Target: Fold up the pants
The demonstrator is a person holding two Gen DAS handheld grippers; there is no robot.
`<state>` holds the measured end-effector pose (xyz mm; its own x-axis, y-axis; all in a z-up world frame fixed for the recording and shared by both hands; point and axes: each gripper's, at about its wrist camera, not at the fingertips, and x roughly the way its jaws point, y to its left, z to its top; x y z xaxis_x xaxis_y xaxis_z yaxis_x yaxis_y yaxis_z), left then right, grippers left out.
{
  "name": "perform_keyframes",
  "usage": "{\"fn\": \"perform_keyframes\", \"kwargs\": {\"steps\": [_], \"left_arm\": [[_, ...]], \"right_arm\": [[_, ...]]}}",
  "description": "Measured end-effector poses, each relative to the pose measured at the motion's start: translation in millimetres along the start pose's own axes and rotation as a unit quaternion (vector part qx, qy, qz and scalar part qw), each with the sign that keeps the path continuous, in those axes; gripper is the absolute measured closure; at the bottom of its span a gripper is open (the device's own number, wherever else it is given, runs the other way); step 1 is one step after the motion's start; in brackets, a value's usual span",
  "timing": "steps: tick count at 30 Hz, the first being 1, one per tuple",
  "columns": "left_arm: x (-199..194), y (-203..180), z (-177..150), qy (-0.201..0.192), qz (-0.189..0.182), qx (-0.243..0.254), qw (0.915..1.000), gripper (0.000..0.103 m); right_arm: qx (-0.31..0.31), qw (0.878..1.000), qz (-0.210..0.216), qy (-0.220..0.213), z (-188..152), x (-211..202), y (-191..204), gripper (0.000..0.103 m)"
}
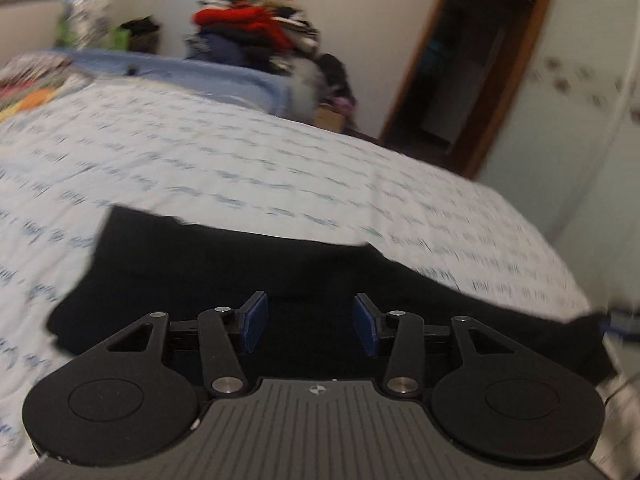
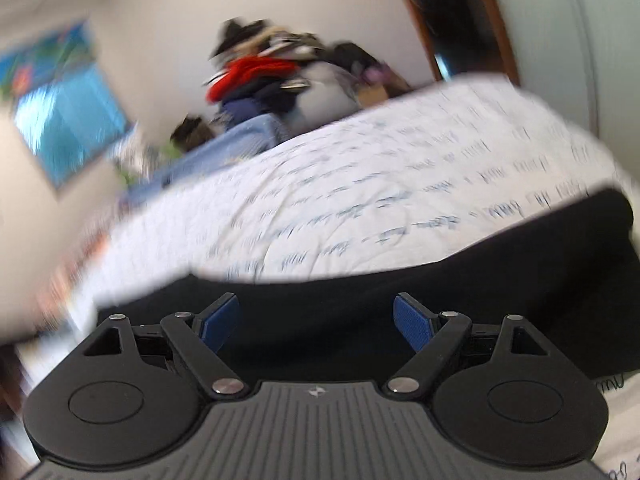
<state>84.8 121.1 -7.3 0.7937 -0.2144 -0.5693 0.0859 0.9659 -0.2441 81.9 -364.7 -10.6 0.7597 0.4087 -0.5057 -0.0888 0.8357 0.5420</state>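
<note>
Black pants (image 1: 240,264) lie flat across the near part of the bed (image 1: 280,168), spread from left to right. In the left wrist view my left gripper (image 1: 310,322) hovers over the pants' near edge, its blue pads (image 1: 254,322) apart with nothing between them. The right wrist view, blurred, shows the same black pants (image 2: 480,280) running toward the right edge of the bed (image 2: 360,200). There my right gripper (image 2: 318,322) stands wide open above the dark cloth, its blue pads (image 2: 414,322) holding nothing.
The bed has a white cover with blue print. A tall pile of clothes (image 1: 256,28) with a red garment stands behind it by the wall. A dark doorway with a wooden frame (image 1: 460,72) is at the right. Colourful items (image 1: 28,88) lie at the bed's far left.
</note>
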Motion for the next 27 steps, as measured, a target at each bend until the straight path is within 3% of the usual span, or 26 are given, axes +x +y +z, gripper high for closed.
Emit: {"fn": "perform_keyframes", "kwargs": {"steps": [2, 5, 7, 9, 10, 12, 14, 15, 16, 18, 19, 21, 25, 27], "left_arm": [[19, -24, -9, 0.008, -0.025, 0.018, 0.9995, 0.053], [50, -60, -23, 0.035, -0.028, 0.065, 0.9969, 0.052], [62, -76, -35, 0.058, -0.017, 0.094, 0.9937, 0.052], [66, -81, -49, 0.079, -0.023, 0.12, 0.9894, 0.052], [65, -80, -55, 0.083, -0.023, 0.124, 0.9885, 0.052], [60, -74, -65, 0.084, -0.028, 0.122, 0.9885, 0.049], [55, -70, -71, 0.073, -0.032, 0.12, 0.9895, 0.047], [54, -69, -73, 0.064, -0.037, 0.111, 0.991, 0.042], [53, -67, -75, 0.054, -0.044, 0.096, 0.9929, 0.04], [53, -65, -86, 0.018, -0.056, 0.069, 0.9959, 0.029], [56, -66, -94, 0.005, -0.051, 0.068, 0.9964, 0.029], [56, -72, -102, -0.004, -0.036, 0.077, 0.9964, 0.029], [56, -68, -100, -0.004, -0.051, 0.072, 0.9961, 0.025], [57, -65, -99, -0.003, -0.059, 0.063, 0.9963, 0.024]], "right_arm": [[0.025, 0.999, 0.022, 0.016, 32, 18, -20, 0.018], [0.044, 0.997, 0.026, 0.057, 70, 61, -41, 0.018], [0.066, 0.988, 0.032, 0.132, 72, 93, -57, 0.018], [0.061, 0.974, -0.006, 0.219, 54, 107, -68, 0.02], [0.031, 0.974, -0.014, 0.224, 41, 95, -71, 0.02], [0.002, 0.986, -0.017, 0.166, 28, 46, -75, 0.019], [0.046, 0.996, -0.03, 0.076, 15, -14, -87, 0.014], [0.072, 0.997, -0.018, 0.036, 7, -37, -96, 0.006], [0.103, 0.995, 0.005, 0.008, -2, -55, -106, 0.005], [0.162, 0.986, 0.037, -0.014, -19, -69, -122, 0.005], [0.191, 0.98, 0.046, -0.023, -28, -71, -128, 0.005], [0.245, 0.966, 0.061, -0.049, -34, -70, -145, 0.005], [0.325, 0.94, 0.067, -0.085, -31, -53, -185, 0.008], [0.333, 0.938, 0.056, -0.072, -31, -45, -192, 0.012]]}}
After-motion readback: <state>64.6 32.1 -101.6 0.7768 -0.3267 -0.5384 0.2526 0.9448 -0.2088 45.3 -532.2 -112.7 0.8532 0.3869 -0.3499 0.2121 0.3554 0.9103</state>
